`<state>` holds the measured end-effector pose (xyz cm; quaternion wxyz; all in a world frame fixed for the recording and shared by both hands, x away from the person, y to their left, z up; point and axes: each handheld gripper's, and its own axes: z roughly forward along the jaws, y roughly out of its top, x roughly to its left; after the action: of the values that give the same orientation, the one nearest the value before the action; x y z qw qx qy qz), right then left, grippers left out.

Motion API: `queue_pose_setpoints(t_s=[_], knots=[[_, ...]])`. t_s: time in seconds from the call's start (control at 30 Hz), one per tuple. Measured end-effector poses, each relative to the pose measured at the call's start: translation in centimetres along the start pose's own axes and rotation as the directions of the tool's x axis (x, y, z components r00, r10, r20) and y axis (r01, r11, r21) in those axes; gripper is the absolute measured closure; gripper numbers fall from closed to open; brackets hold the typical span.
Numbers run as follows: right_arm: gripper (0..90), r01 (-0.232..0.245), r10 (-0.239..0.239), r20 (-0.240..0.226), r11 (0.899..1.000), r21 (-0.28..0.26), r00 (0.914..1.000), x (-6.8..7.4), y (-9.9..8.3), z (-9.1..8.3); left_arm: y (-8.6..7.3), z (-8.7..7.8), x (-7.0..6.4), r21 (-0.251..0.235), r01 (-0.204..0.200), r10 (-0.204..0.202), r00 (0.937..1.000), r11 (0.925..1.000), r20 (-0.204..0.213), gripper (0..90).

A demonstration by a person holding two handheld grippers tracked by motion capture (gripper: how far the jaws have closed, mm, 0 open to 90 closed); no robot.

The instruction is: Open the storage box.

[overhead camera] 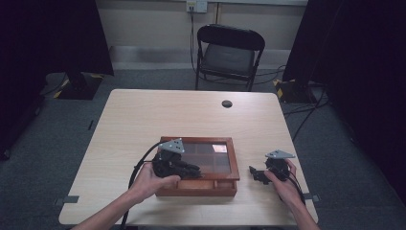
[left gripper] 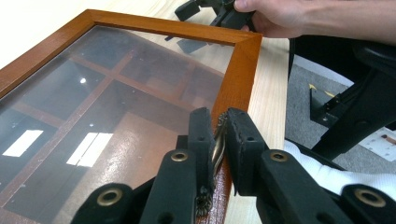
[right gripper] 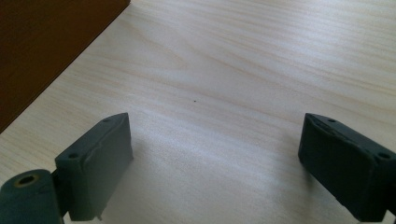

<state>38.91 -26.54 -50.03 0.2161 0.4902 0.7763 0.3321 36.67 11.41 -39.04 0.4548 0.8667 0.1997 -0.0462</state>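
Box: a wooden display box (overhead camera: 201, 178) with a glass lid (left gripper: 93, 121) sits toward the near edge of the light wood table (overhead camera: 143, 115); dividers show through the glass.
Left gripper: the left gripper (left gripper: 219, 135) is at the box's near rim, its jaws pinched on a small brass latch (left gripper: 217, 149) on the lid's frame.
Right gripper: the right gripper (right gripper: 215, 158) rests low on the bare tabletop just beside the box's right side, jaws spread wide, holding nothing.
Beyond: a black folding chair (overhead camera: 229, 55) stands behind the table.
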Motion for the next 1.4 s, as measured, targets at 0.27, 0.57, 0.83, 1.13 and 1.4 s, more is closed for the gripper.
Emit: queue_pose_setpoints(t_s=[0.27, 0.57, 0.83, 1.13, 1.4], knots=[[9.1, 0.001, -0.001, -0.001, 1.0, 0.0, 1.0, 0.0, 0.0, 0.0, 0.6, -0.5, 0.0, 0.001, -0.007, 0.007, 0.9999, 1.0, -0.008, 80.4], [9.0, 0.001, -0.001, -0.001, 1.0, 0.001, 1.0, 0.0, 0.0, 0.0, 1.2, -0.9, 0.1, 0.003, 0.004, -0.004, 0.9999, 1.0, -0.014, 80.3], [8.9, 0.0, 0.0, -0.001, 1.0, 0.001, 1.0, 0.0, 0.0, 0.0, 1.7, -1.2, 0.4, 0.009, 0.007, -0.007, 1.0, 0.9999, 0.001, 80.4], [8.6, 0.001, -0.001, -0.001, 1.0, 0.002, 1.0, 0.0, 0.0, 0.0, 2.9, -1.7, 0.8, 0.005, 0.02, -0.02, 0.9998, 0.9998, 0.009, 80.5], [8.5, 0.003, -0.003, -0.003, 1.0, 0.001, 1.0, -0.1, 0.0, 0.0, 3.3, -1.8, 0.9, 0.023, 0.022, -0.022, 0.9997, 0.9995, 0.004, 80.4]])
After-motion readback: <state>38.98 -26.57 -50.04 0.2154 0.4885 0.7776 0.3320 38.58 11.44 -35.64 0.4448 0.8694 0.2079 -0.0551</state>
